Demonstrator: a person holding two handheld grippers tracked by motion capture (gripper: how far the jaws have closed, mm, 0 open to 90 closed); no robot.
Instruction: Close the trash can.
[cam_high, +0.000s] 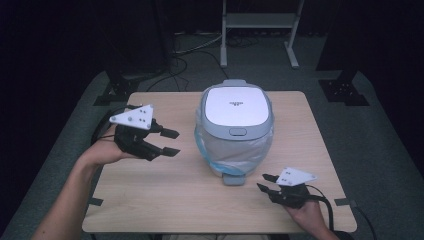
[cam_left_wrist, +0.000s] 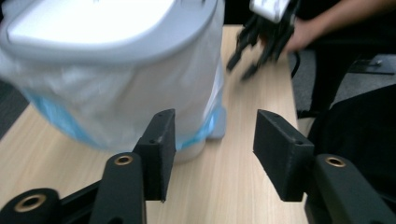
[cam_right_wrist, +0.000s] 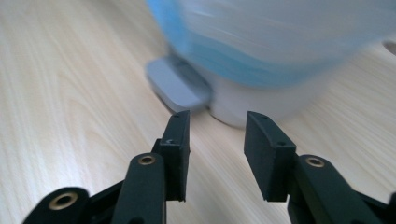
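A small white and grey pedal bin stands mid-table with its lid shut and a blue-edged clear bag hanging out around its body. Its grey foot pedal points toward the person. My left gripper hovers open to the left of the bin, with the bin close ahead of its jaws. My right gripper rests low at the front right, open, just right of the pedal. Nothing sits between either pair of jaws. The right gripper also appears far off in the left gripper view.
The wooden table has bare surface in front of and beside the bin. Cables and a metal stand base lie on the dark floor behind. The table's front edge is near the right hand.
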